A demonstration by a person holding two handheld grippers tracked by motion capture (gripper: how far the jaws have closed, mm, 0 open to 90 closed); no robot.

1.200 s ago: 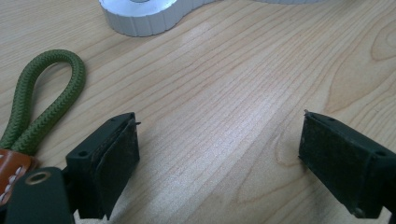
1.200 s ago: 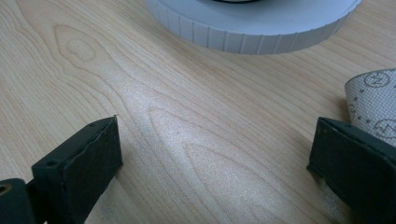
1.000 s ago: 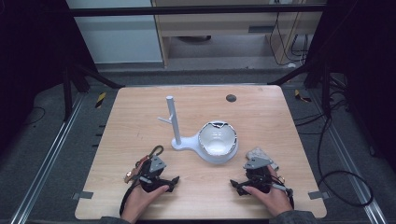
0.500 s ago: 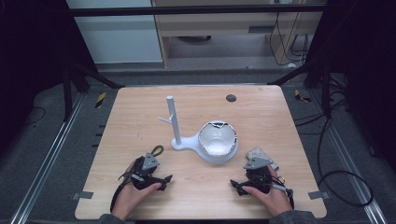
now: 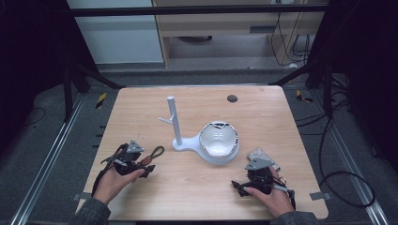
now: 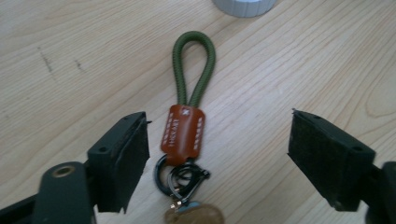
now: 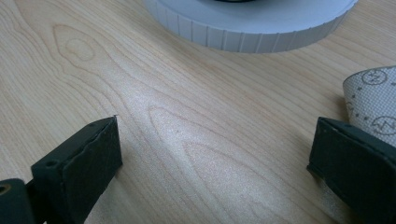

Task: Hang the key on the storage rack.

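A keychain (image 6: 187, 116) lies flat on the wooden table, with a green cord loop, a brown leather tab and black metal rings. My left gripper (image 6: 217, 154) is open, its jaws standing wide on either side of the tab and rings without touching them. In the high view the keychain (image 5: 154, 153) lies just right of the left gripper (image 5: 141, 161). A white stand (image 5: 174, 126), made of a post with a side peg and a bowl-shaped tray (image 5: 218, 143), sits mid-table. My right gripper (image 5: 248, 172) rests open near the front right, with bare wood between its jaws (image 7: 210, 154).
A grey patterned cloth (image 7: 373, 100) lies beside the right jaw; in the high view this cloth (image 5: 262, 153) is just right of the tray. The tray's ribbed white base (image 7: 252, 28) is straight ahead of the right gripper. A dark round hole (image 5: 232, 98) marks the far table.
My left hand and gripper have slid left and slightly away from the front edge, and the keychain now lies exposed at its tip. The right gripper has not moved.
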